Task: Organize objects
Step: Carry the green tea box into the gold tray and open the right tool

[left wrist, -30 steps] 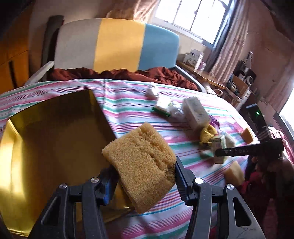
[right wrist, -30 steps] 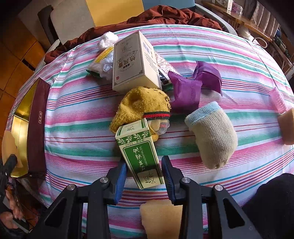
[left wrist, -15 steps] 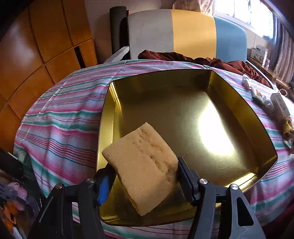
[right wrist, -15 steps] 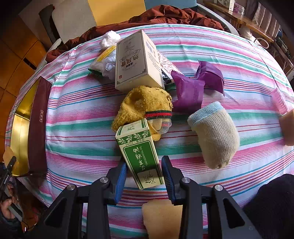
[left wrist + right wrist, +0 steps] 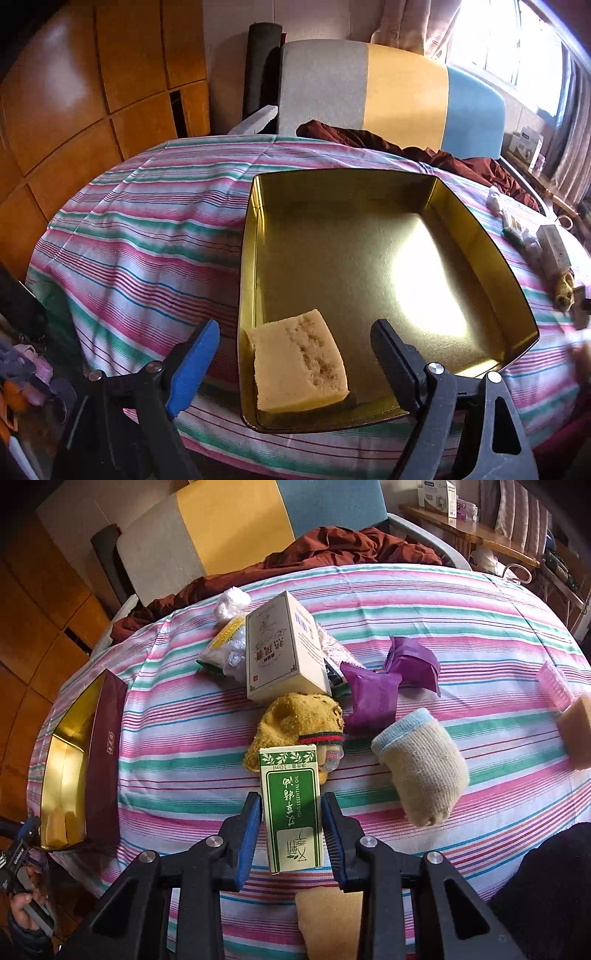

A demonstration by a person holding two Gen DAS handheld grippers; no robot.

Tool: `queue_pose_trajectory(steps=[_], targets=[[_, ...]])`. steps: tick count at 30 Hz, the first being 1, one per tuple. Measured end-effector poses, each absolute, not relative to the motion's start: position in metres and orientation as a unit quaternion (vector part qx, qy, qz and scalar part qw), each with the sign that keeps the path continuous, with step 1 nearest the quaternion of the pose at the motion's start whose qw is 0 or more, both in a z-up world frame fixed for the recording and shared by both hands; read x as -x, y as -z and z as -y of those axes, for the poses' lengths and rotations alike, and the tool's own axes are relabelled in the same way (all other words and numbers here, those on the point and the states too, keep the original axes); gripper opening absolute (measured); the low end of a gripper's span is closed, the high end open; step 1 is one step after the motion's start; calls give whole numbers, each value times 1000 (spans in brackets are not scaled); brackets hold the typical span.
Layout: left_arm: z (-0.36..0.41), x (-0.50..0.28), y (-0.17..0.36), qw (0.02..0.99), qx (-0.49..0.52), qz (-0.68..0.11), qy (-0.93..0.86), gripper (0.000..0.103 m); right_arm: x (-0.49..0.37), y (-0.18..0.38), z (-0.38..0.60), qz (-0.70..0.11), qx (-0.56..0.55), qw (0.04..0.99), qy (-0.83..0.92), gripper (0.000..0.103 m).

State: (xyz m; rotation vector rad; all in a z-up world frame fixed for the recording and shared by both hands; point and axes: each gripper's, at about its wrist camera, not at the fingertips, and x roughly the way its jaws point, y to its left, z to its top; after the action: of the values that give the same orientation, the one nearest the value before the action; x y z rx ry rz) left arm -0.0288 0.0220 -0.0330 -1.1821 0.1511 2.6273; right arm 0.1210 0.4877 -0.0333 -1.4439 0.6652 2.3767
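Observation:
A yellow sponge (image 5: 301, 362) lies in the near left corner of the gold tin tray (image 5: 517, 295). My left gripper (image 5: 295, 354) is open and empty just above it. My right gripper (image 5: 290, 827) is shut on a green essential oil box (image 5: 291, 812) and holds it over the striped tablecloth. Beyond the box lie a yellow sock (image 5: 299, 720), a grey sock with a blue cuff (image 5: 421, 764), a white carton (image 5: 280, 650) and purple wrappers (image 5: 373, 698). The tray shows at the left in the right wrist view (image 5: 107, 738).
Another sponge (image 5: 332, 915) lies under my right gripper, and one (image 5: 576, 731) by a pink brush (image 5: 554, 686) at the right edge. Plastic packets (image 5: 229, 646) lie behind the carton. A striped chair (image 5: 388, 88) with brown cloth stands behind the table.
My left gripper carried the sponge over the tray, opened and let it go; the sponge now lies in the tray. The right gripper turned the green box more upright.

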Motion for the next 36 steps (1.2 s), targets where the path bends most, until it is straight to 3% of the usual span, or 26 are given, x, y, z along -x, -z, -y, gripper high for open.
queue_pose_trajectory(steps=[9, 17, 24, 36], targets=[[-9, 31, 18, 125, 382, -4, -915, 85, -112, 7, -454, -210, 482, 114, -843, 32], [-10, 27, 27, 135, 390, 7, -911, 85, -20, -26, -338, -172, 476, -48, -861, 32], [6, 26, 27, 128, 387, 26, -913, 85, 71, 10, -225, -180, 532, -144, -815, 32], [40, 24, 40, 107, 399, 51, -909, 85, 139, 72, -134, -221, 594, -155, -758, 32]])
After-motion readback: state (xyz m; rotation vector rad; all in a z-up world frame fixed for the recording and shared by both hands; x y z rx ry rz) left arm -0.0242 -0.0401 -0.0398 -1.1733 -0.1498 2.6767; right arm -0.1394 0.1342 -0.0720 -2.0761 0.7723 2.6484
